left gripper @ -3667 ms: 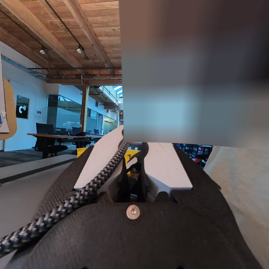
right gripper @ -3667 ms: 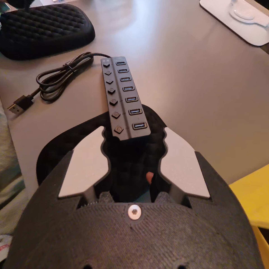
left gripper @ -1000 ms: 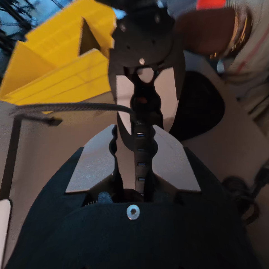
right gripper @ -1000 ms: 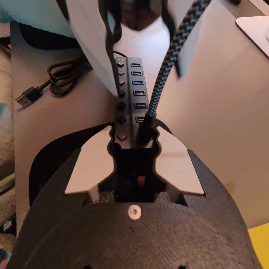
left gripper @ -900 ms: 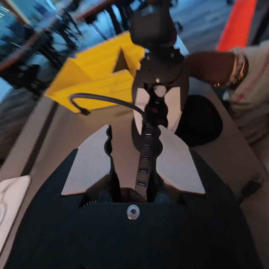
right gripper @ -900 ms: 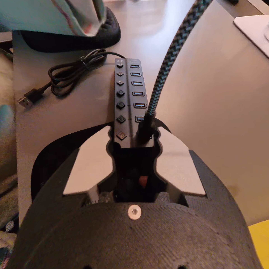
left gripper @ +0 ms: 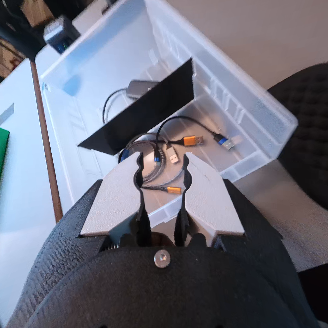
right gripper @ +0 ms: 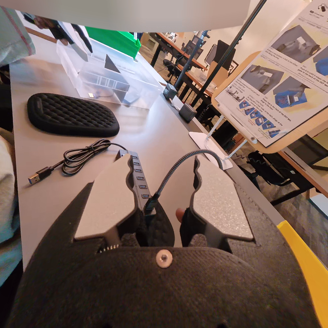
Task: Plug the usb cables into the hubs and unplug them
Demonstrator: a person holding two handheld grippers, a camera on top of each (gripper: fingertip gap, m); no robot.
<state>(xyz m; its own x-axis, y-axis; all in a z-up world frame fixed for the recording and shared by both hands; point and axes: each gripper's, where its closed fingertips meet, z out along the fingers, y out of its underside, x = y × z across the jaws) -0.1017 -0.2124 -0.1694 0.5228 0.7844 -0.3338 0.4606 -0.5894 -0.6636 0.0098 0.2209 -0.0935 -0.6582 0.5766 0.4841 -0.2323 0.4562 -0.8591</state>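
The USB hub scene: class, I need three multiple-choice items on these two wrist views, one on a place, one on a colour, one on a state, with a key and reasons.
1. Where do the loose cables lie?
A. in the clear bin
B. on the black pad
C. on the yellow bin

2. What colour is the bin beyond the clear bin?
A. red
B. green
C. white

3. How does the braided cable stand?
A. coiled in a bin
B. held by the left gripper
C. plugged into the black hub

Key: 1 A, the loose cables lie in the clear bin under the open left gripper. 2 B, the bin is green. 3 C, the braided cable enters the black hub at its near end, between the open right gripper fingers.
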